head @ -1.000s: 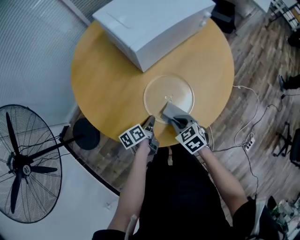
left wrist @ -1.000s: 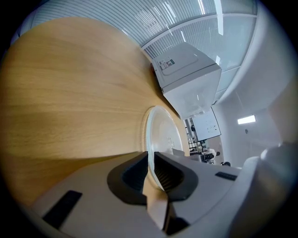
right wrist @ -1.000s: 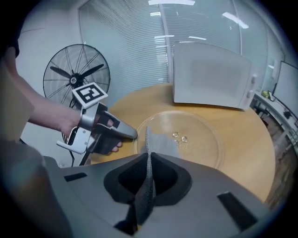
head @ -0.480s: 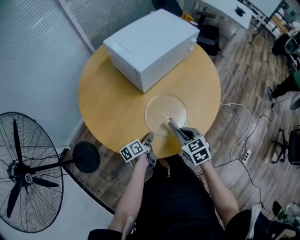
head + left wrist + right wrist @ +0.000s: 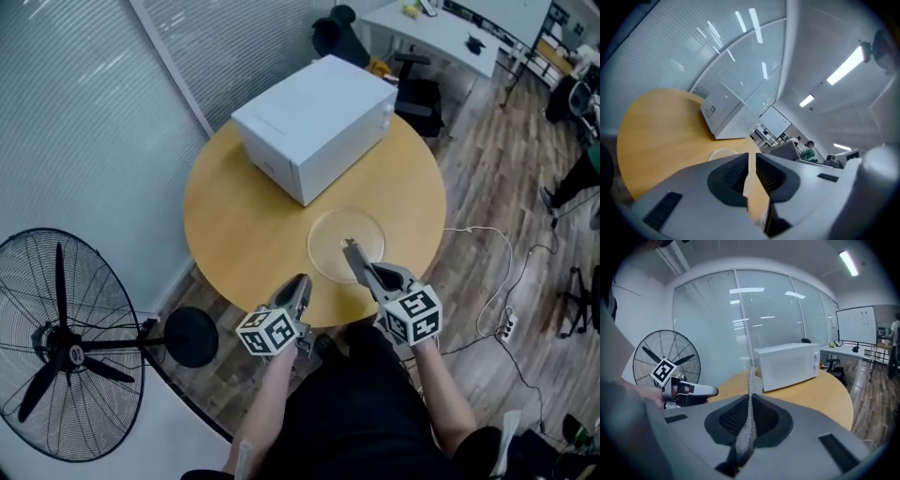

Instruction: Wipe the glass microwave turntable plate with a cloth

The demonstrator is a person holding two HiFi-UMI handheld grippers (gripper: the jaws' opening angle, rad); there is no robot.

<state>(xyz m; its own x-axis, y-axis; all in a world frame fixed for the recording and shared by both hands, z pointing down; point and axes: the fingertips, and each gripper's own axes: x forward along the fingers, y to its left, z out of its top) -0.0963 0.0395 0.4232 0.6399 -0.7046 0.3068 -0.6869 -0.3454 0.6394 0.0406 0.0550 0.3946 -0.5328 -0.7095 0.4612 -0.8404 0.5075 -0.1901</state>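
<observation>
The glass plate [image 5: 328,239] lies on the round table [image 5: 244,234] at the microwave's [image 5: 314,127] 5 o'clock, and over its near rim the raised right gripper [image 5: 351,249] pinches the grey cloth [image 5: 748,420] that earlier lay spread there, while at 7 o'clock the left gripper [image 5: 302,280], also lifted, has just been narrowing its empty jaws to a slit.

Two claws [image 5: 299,283] [image 5: 350,247], one plate [image 5: 327,246], one microwave [image 5: 314,127], seemingly one cloth [image 5: 748,423]

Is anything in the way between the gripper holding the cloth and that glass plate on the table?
Nothing visible. The right gripper, shut on the grey cloth, hangs above the glass plate, whose top is bare. The microwave stands beyond the plate, off that path.
</observation>
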